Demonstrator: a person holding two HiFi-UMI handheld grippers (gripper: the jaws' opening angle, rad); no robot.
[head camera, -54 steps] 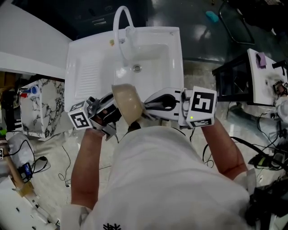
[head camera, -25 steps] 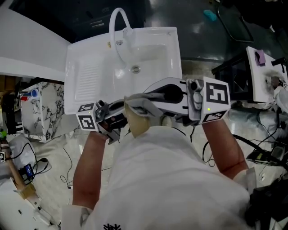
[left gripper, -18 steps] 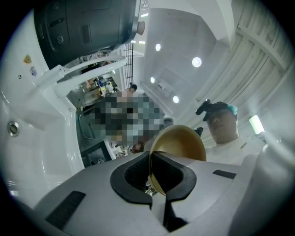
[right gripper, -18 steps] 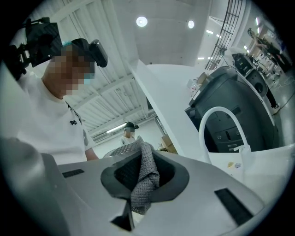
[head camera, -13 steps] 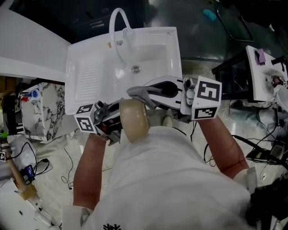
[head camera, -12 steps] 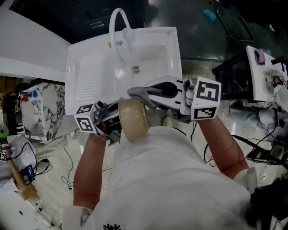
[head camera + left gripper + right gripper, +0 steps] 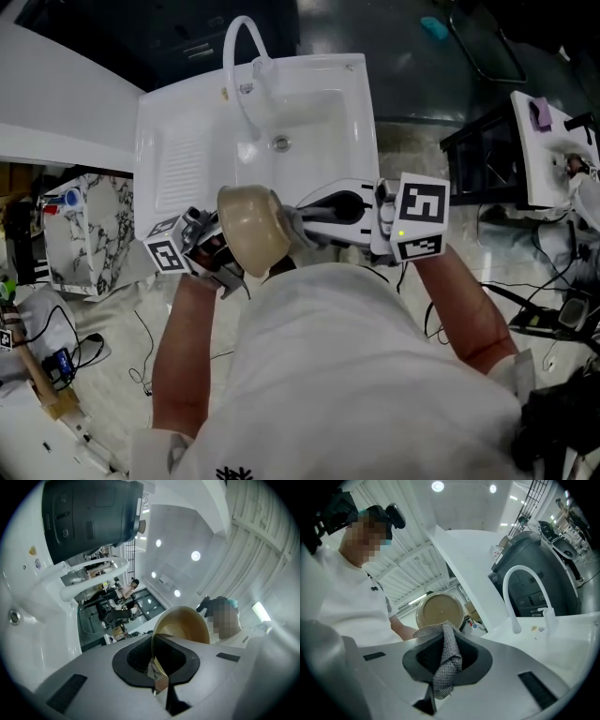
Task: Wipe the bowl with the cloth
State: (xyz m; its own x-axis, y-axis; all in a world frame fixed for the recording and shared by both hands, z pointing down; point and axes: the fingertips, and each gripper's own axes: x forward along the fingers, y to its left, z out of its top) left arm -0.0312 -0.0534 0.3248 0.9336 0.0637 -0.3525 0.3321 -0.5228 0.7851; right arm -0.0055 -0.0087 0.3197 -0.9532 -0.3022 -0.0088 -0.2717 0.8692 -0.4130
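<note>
While both tools are loaded and brought together, the entry reads as follows.

**Item:** bowl (image 7: 249, 228), tan and round, held in the air in front of the person's chest, just short of the near edge of the white sink (image 7: 178, 141). It rests on nothing.

**Holder:** left gripper (image 7: 221, 251), jaws pressed together on the bowl's rim, which runs edge-on between the pads.

**Tool:** cloth (image 7: 444, 663), grey mesh, pinched in the closed jaws of the right gripper (image 7: 309, 221), with a tuft standing past the tips and a tail hanging below.

**Relation:** the cloth lies at the bowl's right edge, either touching it or just beside it. No view settles which.

**Progress (judged):** pick-up of both things is done and wiping looks to be under way. No soil or wet streak shows, so how much of the surface is left cannot be read. Setting the bowl down is not yet done.

**Orientation:** the bowl is tipped up on edge, not level. The left gripper view looks into the hollow. The right gripper view shows a flat round face with a centre mark, probably the underside. Being round, the bowl has no long axis, and its centre line appears to run roughly across, from one gripper towards the other.
</note>
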